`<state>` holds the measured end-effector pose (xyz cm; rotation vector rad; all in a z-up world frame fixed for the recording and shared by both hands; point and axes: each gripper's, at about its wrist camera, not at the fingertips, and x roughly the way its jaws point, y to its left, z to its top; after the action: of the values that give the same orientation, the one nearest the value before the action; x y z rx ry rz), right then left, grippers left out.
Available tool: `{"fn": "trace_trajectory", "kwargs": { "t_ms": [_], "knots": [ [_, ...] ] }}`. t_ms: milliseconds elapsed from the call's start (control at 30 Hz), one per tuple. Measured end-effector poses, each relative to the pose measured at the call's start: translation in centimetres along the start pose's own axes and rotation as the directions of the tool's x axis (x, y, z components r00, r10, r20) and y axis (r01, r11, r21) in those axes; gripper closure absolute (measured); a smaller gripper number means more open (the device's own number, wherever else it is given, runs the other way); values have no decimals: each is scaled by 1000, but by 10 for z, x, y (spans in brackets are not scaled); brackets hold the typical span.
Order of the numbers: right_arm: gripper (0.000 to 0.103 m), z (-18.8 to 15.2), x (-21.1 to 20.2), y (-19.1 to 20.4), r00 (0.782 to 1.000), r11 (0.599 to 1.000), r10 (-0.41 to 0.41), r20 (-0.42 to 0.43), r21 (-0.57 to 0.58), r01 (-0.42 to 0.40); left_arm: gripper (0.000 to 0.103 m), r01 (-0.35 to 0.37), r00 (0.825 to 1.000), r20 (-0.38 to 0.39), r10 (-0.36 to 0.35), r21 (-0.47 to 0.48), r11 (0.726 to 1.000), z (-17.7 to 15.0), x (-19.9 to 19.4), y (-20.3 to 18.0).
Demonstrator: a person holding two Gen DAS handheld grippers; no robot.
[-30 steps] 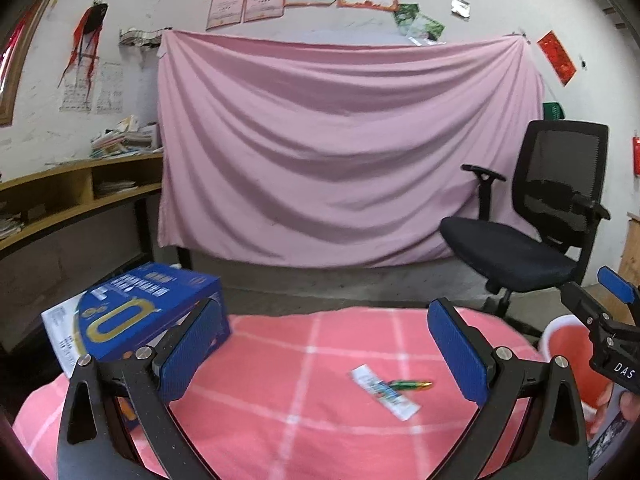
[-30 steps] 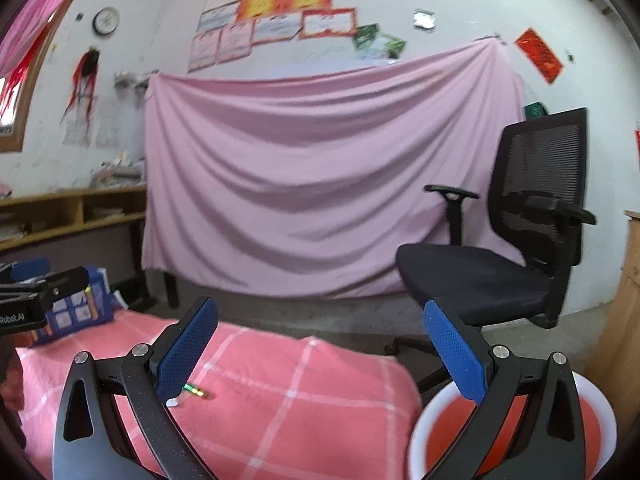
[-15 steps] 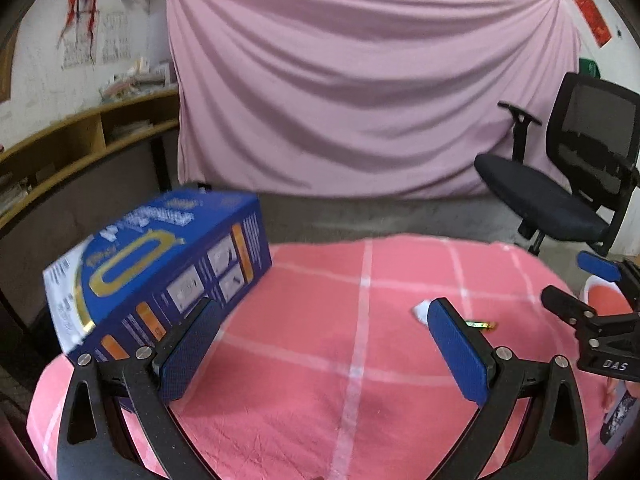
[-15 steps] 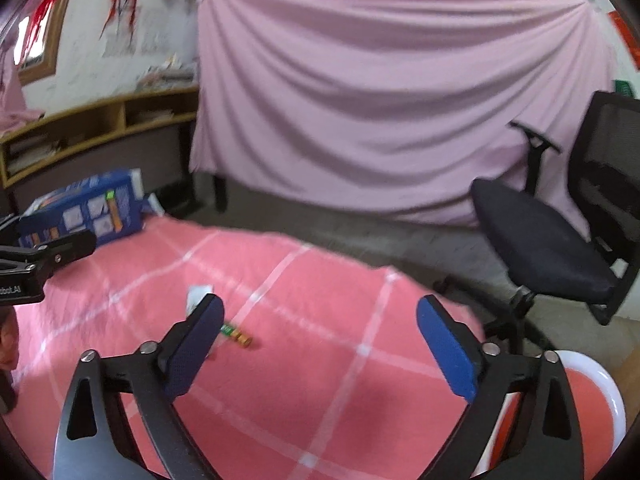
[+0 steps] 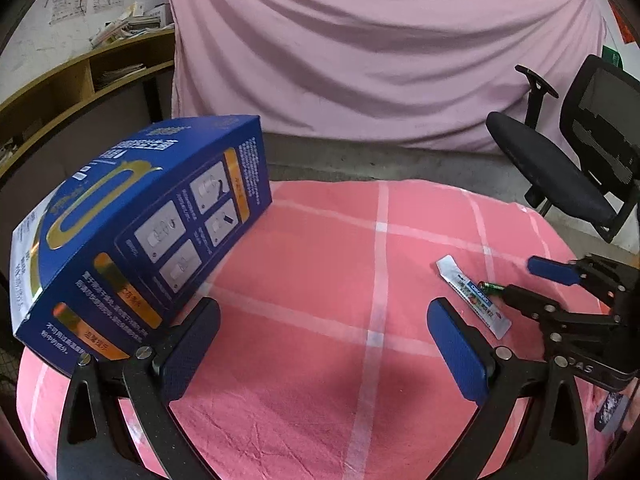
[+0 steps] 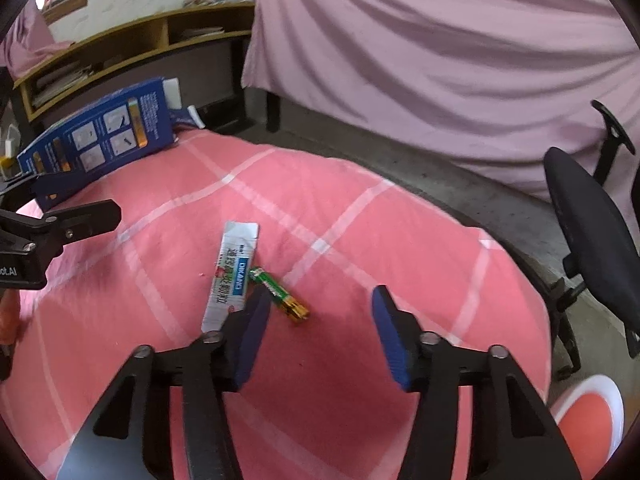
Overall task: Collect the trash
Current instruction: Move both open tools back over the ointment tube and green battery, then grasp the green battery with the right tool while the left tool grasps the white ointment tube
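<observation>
Right gripper (image 6: pixel 318 320) jaws apart, empty; battery (image 6: pixel 280 294) just ahead by its left finger, touching wrapper (image 6: pixel 231 274). Shift left, straddle battery alone, then close. Left gripper (image 5: pixel 324 338) apart, beside box (image 5: pixel 140 224).

1. Round table (image 5: pixel 312 412), covered by a pink cloth with a white grid of stripes.
2. Blue carton (image 5: pixel 136 232), lying at the table's left edge; printed panels face the centre.
3. White sachet (image 6: pixel 230 276), flat on the cloth, toward the right side.
4. Green battery (image 6: pixel 280 294), lying just beside the sachet; whether they touch cannot be told.
</observation>
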<state>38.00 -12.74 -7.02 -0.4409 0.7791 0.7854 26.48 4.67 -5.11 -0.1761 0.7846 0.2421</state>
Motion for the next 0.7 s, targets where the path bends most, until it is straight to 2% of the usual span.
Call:
{"fn": "trace_trajectory", "kwargs": {
  "t_ms": [167,233,333,400,700],
  "knots": [
    [75,1,7,8,999,998,33,-34,-43,-35,2,11,1000,-25,-11,16,1000,4,3,-4],
    [84,1,8,7,998,998,50,-38,-40,-51,2,12,999,-34,-11,27,1000,4,4,-8],
    [92,1,6,5,999,999,31,-35,-31,-32,2,18,999,-42,-16,36,999,5,5,-12],
    [94,0,3,2,999,1000,6,-33,-17,-6,2,26,998,-50,-24,42,999,4,7,-16],
    [95,-16,-13,-30,999,991,-37,-26,126,40,5,116,990,-88,-111,58,992,7,14,-41]
  ]
}}
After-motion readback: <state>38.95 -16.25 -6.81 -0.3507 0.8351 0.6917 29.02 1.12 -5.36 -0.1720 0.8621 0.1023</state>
